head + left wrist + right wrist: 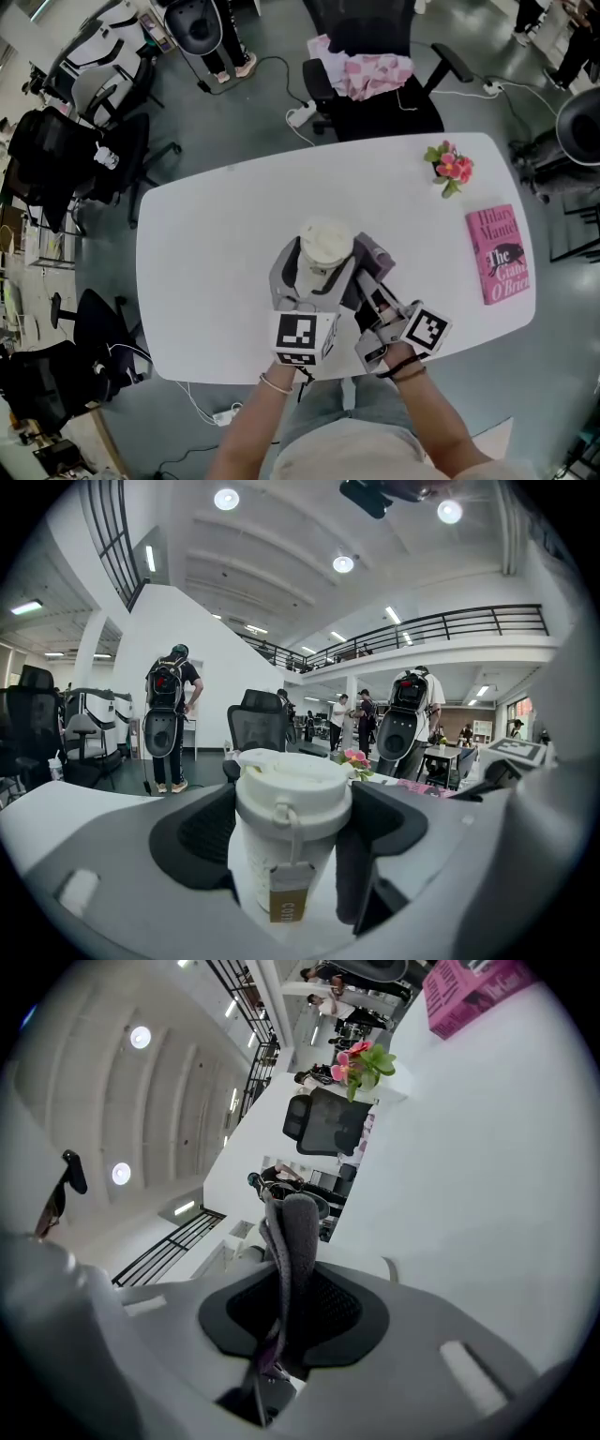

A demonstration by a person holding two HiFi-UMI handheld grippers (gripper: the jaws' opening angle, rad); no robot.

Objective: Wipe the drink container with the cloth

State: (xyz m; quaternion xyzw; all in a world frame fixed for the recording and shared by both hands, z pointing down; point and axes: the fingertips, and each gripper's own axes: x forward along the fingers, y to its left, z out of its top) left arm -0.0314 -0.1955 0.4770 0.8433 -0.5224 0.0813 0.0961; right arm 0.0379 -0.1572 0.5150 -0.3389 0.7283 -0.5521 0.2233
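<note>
A white paper drink cup with a cream lid [324, 246] [291, 803] stands upright between the jaws of my left gripper [314, 272] [291, 855], which is shut on it; a small tag hangs down its side. My right gripper [380, 281] [286, 1279] sits just right of the cup, tilted on its side, shut on a folded grey cloth [375, 255] [291, 1251]. The cloth lies close against the cup's right side in the head view; whether they touch I cannot tell.
A white table [206, 244] holds a pink book [501, 251] at right and a small pot of pink flowers [450, 169] at the far right. A black office chair [375, 66] with pink fabric stands beyond the far edge.
</note>
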